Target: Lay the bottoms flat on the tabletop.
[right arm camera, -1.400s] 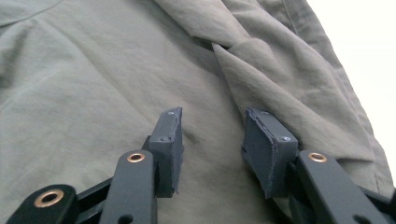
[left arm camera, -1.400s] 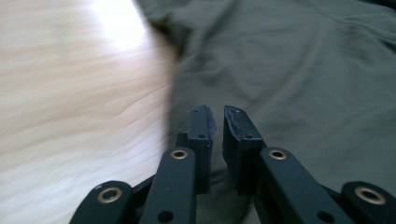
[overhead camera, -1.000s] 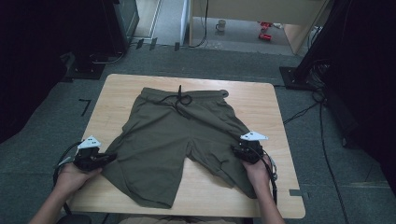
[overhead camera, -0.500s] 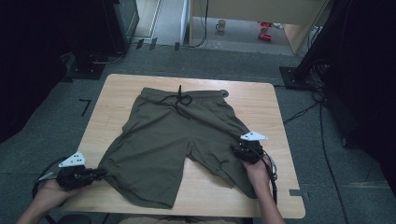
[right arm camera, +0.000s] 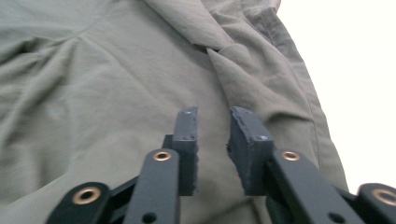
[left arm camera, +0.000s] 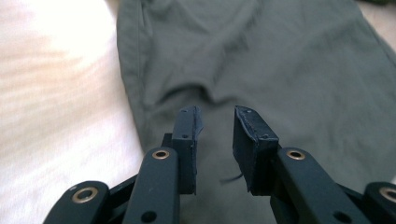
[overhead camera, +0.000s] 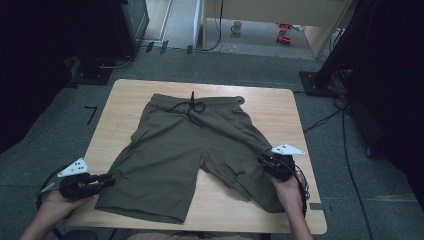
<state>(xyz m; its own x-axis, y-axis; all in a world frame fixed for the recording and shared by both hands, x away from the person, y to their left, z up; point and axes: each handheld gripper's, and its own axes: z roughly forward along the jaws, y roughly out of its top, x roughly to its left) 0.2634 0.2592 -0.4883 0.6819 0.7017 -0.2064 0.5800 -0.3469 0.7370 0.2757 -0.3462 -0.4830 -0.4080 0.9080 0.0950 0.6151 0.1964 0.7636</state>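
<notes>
The olive-green cotton shorts (overhead camera: 190,150) lie spread flat on the pale wooden table (overhead camera: 280,107), waistband and black drawstring (overhead camera: 192,106) toward twelve o'clock, legs toward six.

Compared with a second ago, the left gripper (overhead camera: 102,180) has pulled off the cloth to about eight o'clock and now sits just beside the left leg's outer edge. Its jaws have just been opening, and they stand apart with nothing between them.

The right gripper (overhead camera: 265,161) sits over the right leg at four o'clock. Its jaws have just been closing, yet a gap shows and no fabric is pinched.

It looks like both hands are between grips, probably re-seating before a fold.
</notes>
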